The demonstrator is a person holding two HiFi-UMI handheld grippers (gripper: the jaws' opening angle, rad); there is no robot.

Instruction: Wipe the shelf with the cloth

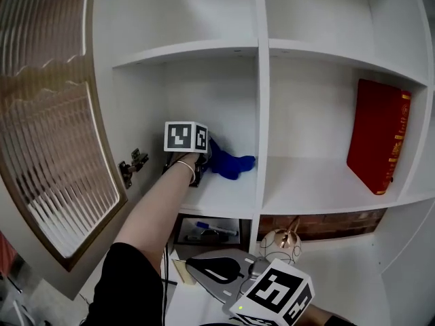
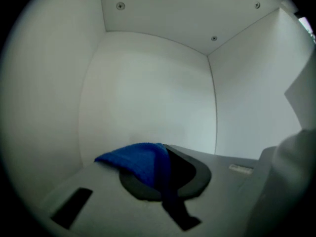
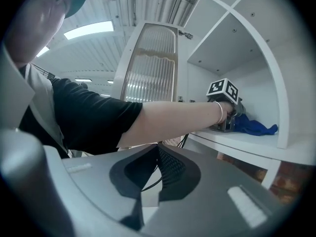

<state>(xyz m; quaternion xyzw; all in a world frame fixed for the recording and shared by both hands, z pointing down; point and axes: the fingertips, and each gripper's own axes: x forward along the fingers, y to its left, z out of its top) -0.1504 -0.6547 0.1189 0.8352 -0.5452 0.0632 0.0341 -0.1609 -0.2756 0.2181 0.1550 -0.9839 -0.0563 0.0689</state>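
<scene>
The left tongs point(image 1: 202, 160) reach into the left compartment of the white shelf point(image 1: 224, 197), clamped on a blue cloth point(image 1: 231, 164). In the left gripper view the cloth point(image 2: 139, 163) bunches out between the closed jaws of the tongs point(image 2: 163, 177), facing the compartment's back corner. The cloth lies on the shelf board beside the upright divider. The right tongs point(image 3: 158, 169) hang low, jaws together, holding nothing. 1 red book point(image 1: 377, 134) leans in the right compartment.
</scene>
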